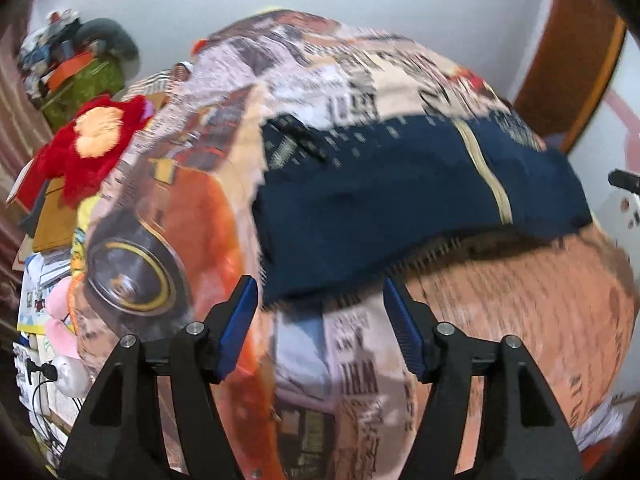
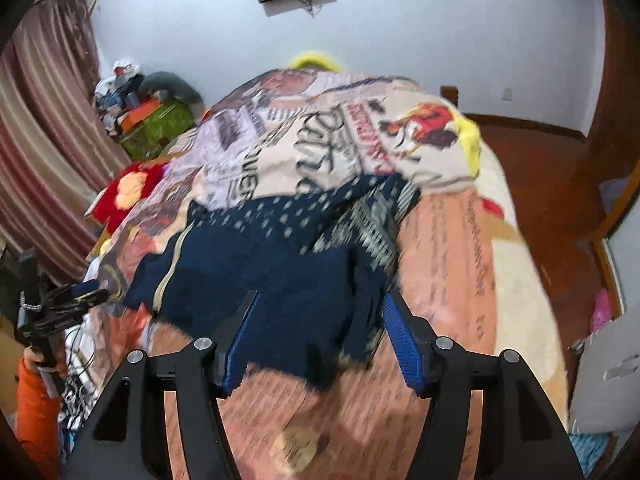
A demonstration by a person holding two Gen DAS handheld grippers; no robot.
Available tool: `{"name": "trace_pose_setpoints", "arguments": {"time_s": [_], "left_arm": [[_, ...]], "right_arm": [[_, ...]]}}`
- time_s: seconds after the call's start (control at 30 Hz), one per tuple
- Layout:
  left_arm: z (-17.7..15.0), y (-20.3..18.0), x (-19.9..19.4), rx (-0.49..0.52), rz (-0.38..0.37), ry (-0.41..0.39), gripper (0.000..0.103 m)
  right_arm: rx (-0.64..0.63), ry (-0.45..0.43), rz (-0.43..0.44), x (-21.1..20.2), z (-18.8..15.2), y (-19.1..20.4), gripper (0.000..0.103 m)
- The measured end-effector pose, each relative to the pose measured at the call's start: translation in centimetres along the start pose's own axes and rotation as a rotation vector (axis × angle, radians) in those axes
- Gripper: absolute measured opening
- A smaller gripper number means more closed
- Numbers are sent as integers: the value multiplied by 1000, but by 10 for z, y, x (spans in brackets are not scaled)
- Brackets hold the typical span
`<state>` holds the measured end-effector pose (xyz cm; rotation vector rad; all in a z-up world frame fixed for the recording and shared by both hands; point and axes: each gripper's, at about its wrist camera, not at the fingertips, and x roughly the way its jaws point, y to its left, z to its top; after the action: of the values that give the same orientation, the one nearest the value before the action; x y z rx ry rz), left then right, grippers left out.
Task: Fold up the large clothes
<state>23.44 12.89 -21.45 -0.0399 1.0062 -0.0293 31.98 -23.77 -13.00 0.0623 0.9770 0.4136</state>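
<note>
The printed bedspread [image 1: 520, 312] spreads beneath both tools; the navy garment [image 1: 380, 208] lies bunched just ahead of the left gripper [image 1: 320, 316] and right gripper [image 2: 320, 332], seemingly between folds; both gape empty; next, 2 fresh edge grasps.

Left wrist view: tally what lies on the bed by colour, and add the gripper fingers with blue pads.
Navy garment: 1
Red plush toy with orange centre: 1
Printed multicolour bedspread: 1
Blue-padded gripper fingers: 2, standing apart with nothing between them
Total: 5
</note>
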Motion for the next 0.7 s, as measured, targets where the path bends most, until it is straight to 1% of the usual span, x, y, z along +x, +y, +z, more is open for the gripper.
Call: {"name": "trace_pose_setpoints", "arguments": {"time_s": [0.07, 0.2, 0.3, 0.37, 0.47, 0.57, 0.63, 0.7], "left_arm": [[-9, -3, 7, -16, -7, 19, 66], [-26, -5, 29, -73, -46, 105, 66], [-27, -7, 40, -106, -87, 142, 66], [-20, -10, 43, -119, -98, 138, 66], [-2, -15, 43, -127, -103, 103, 66], [23, -16, 44, -131, -70, 57, 66], [40, -15, 45, -127, -52, 30, 66], [56, -15, 49, -115, -33, 20, 66]], "right_arm": [[7, 22, 8, 6, -15, 3, 60], [13, 103, 27, 29, -43, 6, 60], [28, 181, 71, 49, -55, 10, 60], [-3, 192, 69, 55, -57, 19, 60], [-83, 208, 78, 65, -53, 39, 60], [-121, 212, 84, 73, -46, 50, 60], [-144, 193, 65, 76, -38, 56, 60], [-150, 172, 70, 77, -28, 57, 60]]}}
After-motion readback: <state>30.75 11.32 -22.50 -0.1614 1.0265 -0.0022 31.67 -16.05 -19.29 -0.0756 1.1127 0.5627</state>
